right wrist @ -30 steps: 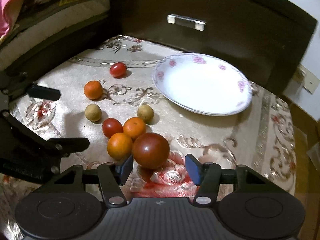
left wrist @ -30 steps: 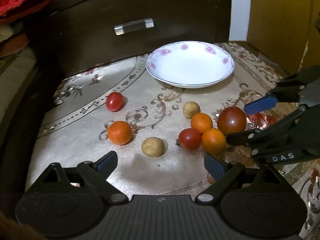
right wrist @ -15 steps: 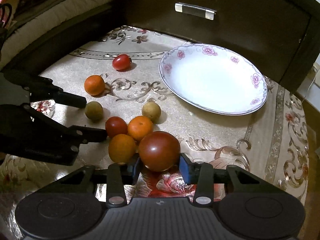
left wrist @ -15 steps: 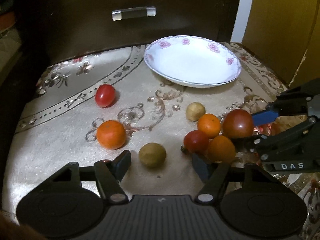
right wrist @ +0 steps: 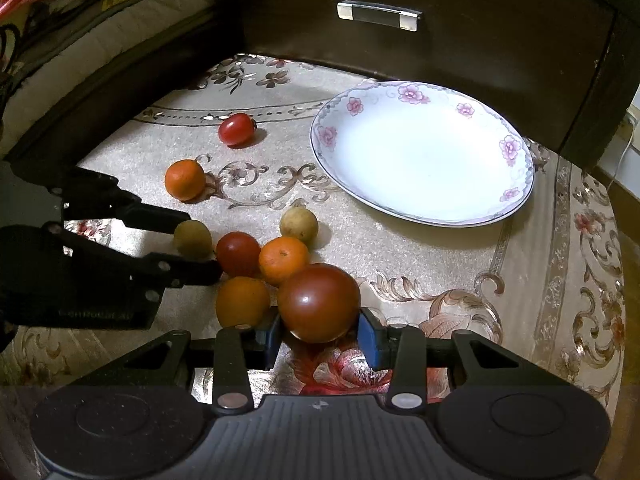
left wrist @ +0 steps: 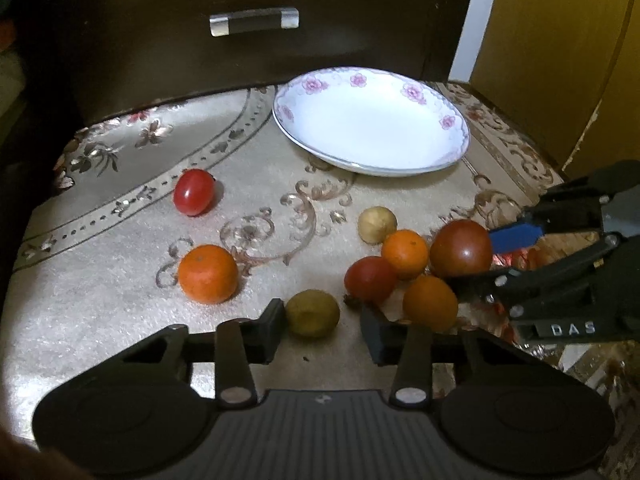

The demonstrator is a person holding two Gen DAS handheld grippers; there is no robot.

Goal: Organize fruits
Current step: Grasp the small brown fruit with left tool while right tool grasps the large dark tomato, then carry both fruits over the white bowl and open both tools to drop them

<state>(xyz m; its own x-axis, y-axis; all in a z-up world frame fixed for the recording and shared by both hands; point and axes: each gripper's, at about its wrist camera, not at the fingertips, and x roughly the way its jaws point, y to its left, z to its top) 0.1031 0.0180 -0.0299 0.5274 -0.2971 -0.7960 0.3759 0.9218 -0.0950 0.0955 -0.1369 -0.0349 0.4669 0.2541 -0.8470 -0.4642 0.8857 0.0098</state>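
A white flowered plate (left wrist: 452, 120) (right wrist: 516, 196) stands empty at the back. My right gripper (right wrist: 320, 334) is shut on a large dark red tomato (right wrist: 319, 302) (left wrist: 461, 248), which rests on the cloth. My left gripper (left wrist: 322, 330) is open around a small yellow-green fruit (left wrist: 312, 313) (right wrist: 193, 238), its left pad touching it. Beside these lie a red tomato (left wrist: 370, 279), two oranges (left wrist: 405, 254) (left wrist: 430, 303), and a pale fruit (left wrist: 377, 224). Farther left lie an orange (left wrist: 208, 274) and a red cherry tomato (left wrist: 194, 192).
A patterned beige cloth (left wrist: 120, 304) covers the table. A dark wooden drawer front with a clear handle (left wrist: 254, 21) rises behind the plate. A yellow panel (left wrist: 560, 60) stands at the right. Bedding (right wrist: 80, 32) lies beyond the left edge.
My left gripper moved forward and narrowed around the yellow-green fruit. My right gripper moved up to the dark red tomato and closed on it.
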